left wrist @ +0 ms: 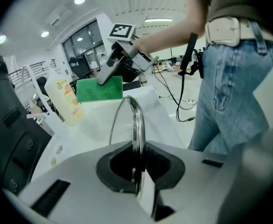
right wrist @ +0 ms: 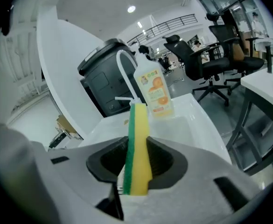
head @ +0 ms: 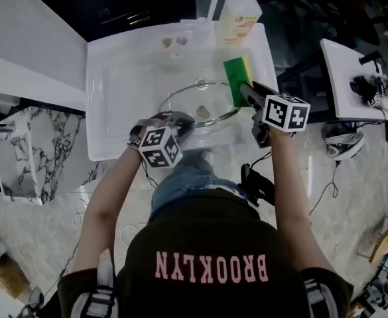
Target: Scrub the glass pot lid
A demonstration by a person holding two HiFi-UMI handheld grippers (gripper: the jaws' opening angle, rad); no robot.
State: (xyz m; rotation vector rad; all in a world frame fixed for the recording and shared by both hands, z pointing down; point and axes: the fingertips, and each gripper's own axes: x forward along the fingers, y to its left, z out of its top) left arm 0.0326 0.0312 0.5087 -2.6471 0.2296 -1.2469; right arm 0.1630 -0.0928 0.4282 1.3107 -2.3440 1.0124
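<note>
Head view shows the white sink (head: 99, 78) filling the upper middle. Inside it, toward 5 o'clock, the glass lid (head: 192, 101) is held tilted above the sink floor. The soap bottle (head: 238, 17) stands on the sink rim at 1 o'clock. The green and yellow sponge (head: 236, 79) is at the lid's 2 o'clock, by the rim; I cannot tell if it touches.

The left gripper (head: 172, 119) has its fingers closed on the metal rim at the lid's 8 o'clock. The right gripper (head: 249, 93) has its fingers closed on the sponge.

To scrub well, I judge the left grip must be firm so the lid does not slip. The green face should lie flat on the glass, with even pressure.
</note>
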